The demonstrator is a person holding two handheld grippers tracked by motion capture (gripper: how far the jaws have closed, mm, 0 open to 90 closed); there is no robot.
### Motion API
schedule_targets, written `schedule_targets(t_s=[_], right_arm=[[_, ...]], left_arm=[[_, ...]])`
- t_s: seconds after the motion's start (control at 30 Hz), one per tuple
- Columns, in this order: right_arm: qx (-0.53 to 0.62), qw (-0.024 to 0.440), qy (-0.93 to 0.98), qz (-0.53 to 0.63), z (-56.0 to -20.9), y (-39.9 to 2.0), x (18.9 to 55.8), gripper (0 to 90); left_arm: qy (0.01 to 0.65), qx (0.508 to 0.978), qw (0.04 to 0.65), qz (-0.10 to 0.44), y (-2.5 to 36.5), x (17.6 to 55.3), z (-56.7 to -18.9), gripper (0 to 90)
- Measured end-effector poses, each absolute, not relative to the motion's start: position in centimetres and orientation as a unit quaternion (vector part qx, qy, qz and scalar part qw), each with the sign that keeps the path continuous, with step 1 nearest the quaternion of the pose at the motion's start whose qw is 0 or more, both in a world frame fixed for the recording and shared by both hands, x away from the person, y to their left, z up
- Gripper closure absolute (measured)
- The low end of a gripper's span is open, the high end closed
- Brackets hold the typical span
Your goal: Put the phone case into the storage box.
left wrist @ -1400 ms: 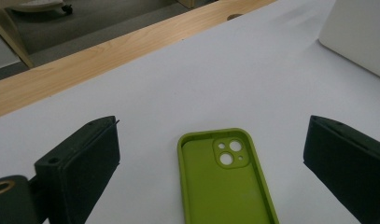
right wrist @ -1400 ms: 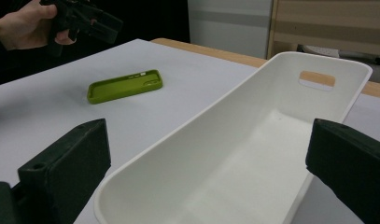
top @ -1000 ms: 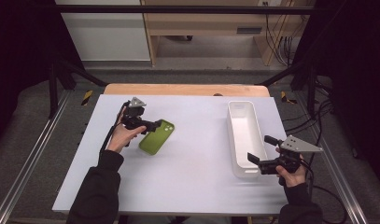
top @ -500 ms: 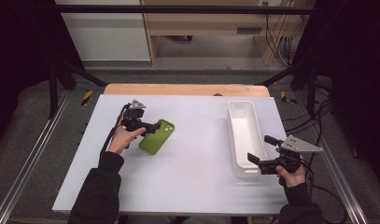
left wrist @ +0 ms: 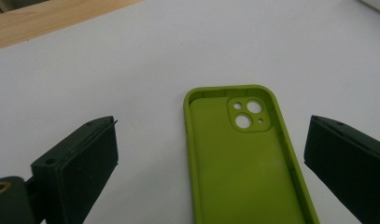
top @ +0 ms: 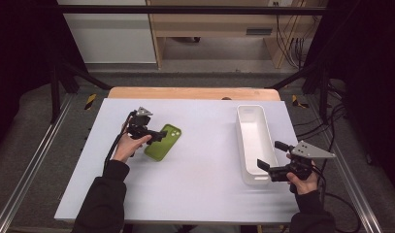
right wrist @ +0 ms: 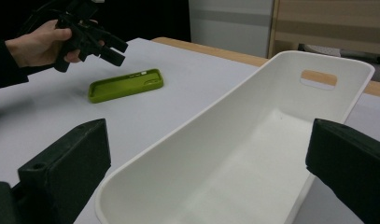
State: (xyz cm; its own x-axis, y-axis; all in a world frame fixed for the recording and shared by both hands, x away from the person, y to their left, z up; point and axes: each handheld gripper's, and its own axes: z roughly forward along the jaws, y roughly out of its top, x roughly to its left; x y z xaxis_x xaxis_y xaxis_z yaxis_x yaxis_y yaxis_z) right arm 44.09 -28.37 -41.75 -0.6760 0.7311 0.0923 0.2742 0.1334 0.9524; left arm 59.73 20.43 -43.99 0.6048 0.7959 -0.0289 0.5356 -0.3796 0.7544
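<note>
A green phone case lies hollow side up on the white table, left of centre. My left gripper hovers just above the case's camera end. It is open, with one jaw on each side of the case and neither touching it. A long white tray stands empty at the right. My right gripper is open at the tray's near end, its jaws straddling that end without gripping it.
A wooden strip borders the table's far edge. Metal frame rails run along both sides. Bare table lies between the case and the tray and along the front.
The left gripper has dipped slightly toward the green case. The right gripper, the case and the tray have stayed put.
</note>
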Motion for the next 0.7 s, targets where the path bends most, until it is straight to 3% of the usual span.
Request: schedule_targets(t_s=[0.7], right_arm=[[0.348, 0.204, 0.724, 0.56, -41.7, -28.4, 44.1, 0.3]], left_arm=[[0.423, 0.809, 0.375, 0.161, 20.9, 59.8, -45.7, 4.3]])
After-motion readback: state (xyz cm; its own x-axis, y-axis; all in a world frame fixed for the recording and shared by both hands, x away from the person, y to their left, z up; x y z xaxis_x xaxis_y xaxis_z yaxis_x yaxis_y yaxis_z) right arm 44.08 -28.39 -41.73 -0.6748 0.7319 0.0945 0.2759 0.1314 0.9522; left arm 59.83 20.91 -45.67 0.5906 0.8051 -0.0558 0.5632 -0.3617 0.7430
